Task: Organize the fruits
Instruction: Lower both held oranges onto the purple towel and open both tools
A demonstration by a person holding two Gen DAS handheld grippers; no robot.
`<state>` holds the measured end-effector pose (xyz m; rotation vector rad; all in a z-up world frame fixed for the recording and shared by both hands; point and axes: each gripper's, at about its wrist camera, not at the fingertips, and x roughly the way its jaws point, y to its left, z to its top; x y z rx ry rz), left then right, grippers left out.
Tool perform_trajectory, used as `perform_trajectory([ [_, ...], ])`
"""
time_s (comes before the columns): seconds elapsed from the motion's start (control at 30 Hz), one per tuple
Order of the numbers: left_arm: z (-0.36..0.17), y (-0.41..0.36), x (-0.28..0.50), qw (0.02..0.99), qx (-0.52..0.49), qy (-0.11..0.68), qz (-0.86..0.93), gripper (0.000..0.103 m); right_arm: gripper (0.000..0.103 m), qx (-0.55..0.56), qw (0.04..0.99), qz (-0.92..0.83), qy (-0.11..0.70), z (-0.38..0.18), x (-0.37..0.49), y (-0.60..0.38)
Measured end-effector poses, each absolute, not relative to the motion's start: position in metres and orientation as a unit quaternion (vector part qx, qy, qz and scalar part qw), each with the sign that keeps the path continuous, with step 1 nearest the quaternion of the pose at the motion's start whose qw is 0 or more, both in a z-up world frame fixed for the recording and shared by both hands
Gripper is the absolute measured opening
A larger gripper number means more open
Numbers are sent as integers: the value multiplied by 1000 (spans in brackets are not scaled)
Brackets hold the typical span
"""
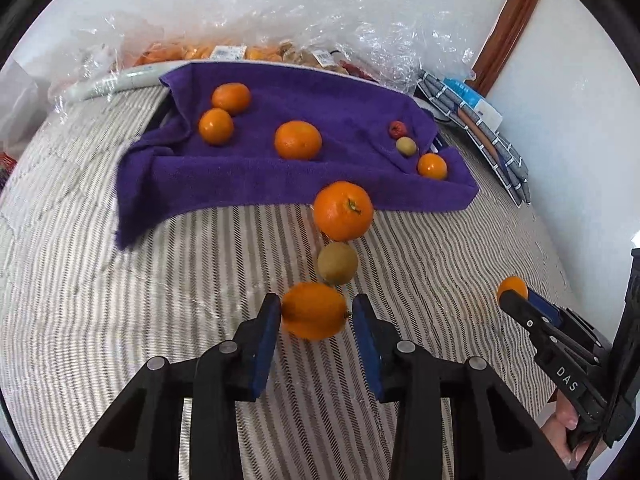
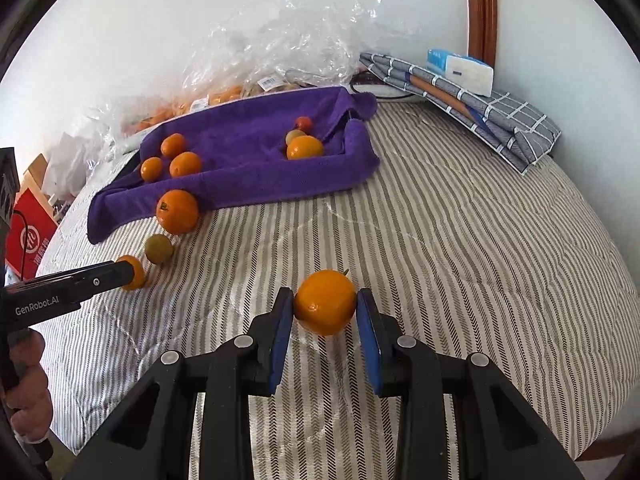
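Both wrist views low over striped bed [image 1: 120, 280], facing wall, left view from left, sharing purple towel [image 1: 280, 176] [image 2: 248, 168]

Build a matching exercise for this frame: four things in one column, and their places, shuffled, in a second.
Things:
1. left gripper
2. red fruit
3. green fruit
4. folded checked cloth

Places:
A. on the purple towel
B. on the striped cover, off the towel
C. jaws on either side of an orange
D. by the wall, under a white and blue pack

Pairs: 1-C, 2-A, 3-B, 4-D
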<state>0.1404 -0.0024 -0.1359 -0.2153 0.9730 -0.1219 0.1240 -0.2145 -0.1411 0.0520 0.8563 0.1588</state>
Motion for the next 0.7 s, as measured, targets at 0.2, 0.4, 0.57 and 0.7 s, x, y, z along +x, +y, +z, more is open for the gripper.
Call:
perform_trajectory([
  [0.2, -118, 26, 132, 884, -125, 449, -38, 35, 32, 15, 911, 88, 404, -126, 125, -201],
  [0.4, -96, 60, 138, 891, -146, 429, -10, 35, 32, 11, 916, 94, 389, -104, 139, -190],
  [0.57, -78, 78, 146, 898, -154, 411, 5, 35, 32, 13, 924, 92, 371, -82, 153, -188],
  [0.7, -69, 87, 156, 902, -160, 402, 8, 35, 32, 9, 930, 89, 356, -67, 167, -188],
])
